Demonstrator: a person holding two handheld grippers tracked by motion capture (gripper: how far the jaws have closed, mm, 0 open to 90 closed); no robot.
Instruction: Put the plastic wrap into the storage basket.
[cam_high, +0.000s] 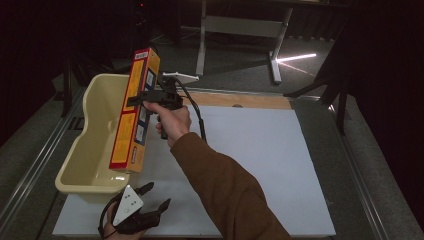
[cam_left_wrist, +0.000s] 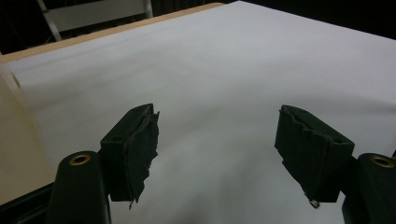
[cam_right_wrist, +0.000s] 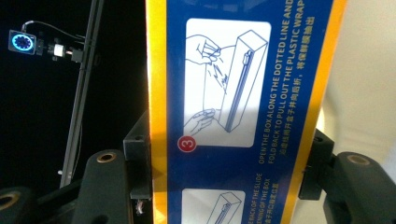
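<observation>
The right gripper (cam_high: 150, 96) pinched a box (cam_high: 134, 112) upright over the bin (cam_high: 90, 145) at nine o'clock, seemingly not yet released. The left gripper (cam_high: 152, 197) rested spread at six o'clock.

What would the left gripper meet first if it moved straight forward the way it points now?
Probably nothing at once: the open left gripper points low over the bare white table. The cream tub lies off to one side.

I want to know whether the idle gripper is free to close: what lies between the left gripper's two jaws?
Nothing. In the left gripper view, the left gripper stands open with bare white table cover showing between its jaws.
</observation>
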